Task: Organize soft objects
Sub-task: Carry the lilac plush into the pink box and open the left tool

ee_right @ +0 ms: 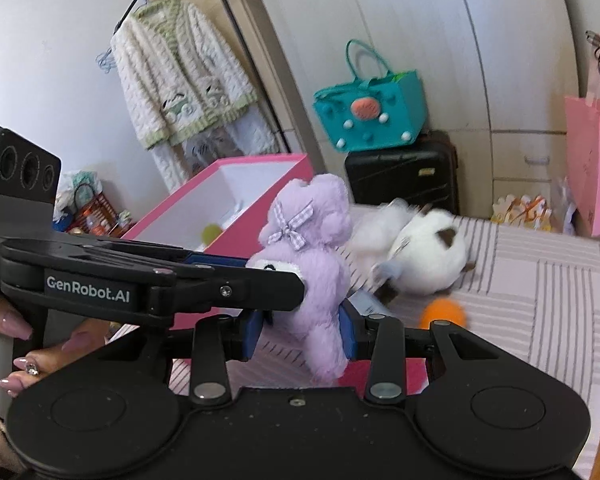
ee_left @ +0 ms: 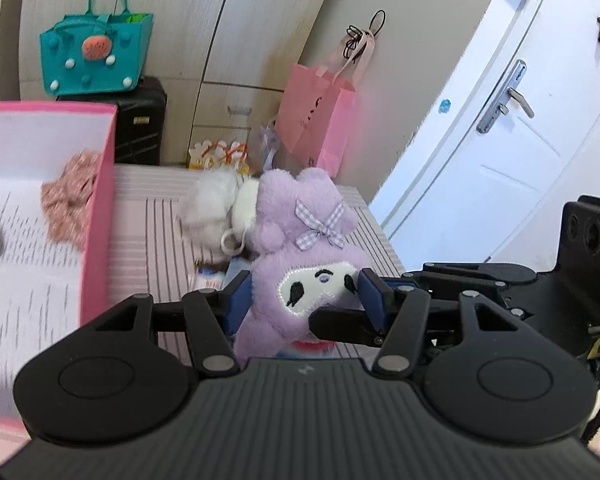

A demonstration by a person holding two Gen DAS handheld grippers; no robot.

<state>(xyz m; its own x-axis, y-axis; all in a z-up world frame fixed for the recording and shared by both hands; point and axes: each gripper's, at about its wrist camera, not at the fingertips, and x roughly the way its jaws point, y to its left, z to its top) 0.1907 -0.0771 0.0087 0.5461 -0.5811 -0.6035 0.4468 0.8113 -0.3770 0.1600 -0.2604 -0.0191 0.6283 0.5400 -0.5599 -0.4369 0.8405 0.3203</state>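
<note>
Step in hand: transfer of the purple plush toy (ee_left: 304,248) toward the pink box (ee_left: 100,208).

The toy is off the striped bedcover (ee_right: 540,280), held by both tools at once. The left gripper (ee_left: 304,300) has its blue pads (ee_left: 374,300) pressed against the toy at face level. The right gripper (ee_right: 300,336) is closed on the toy's lower body, with the head and checked bow standing up above its jaws. In the right view the left tool's finger reaches across and meets the toy's face.

The box sits on the bedcover to the left, open at the top (it already holds a brownish knit piece (ee_left: 74,196) and a green ball (ee_right: 212,233)).

Not yet sorted: a white plush (ee_right: 424,256) and an orange ball (ee_right: 444,312) lie on the bedcover.

Judgement: one gripper should let go so that the other can carry the toy over the box rim and release it.
</note>
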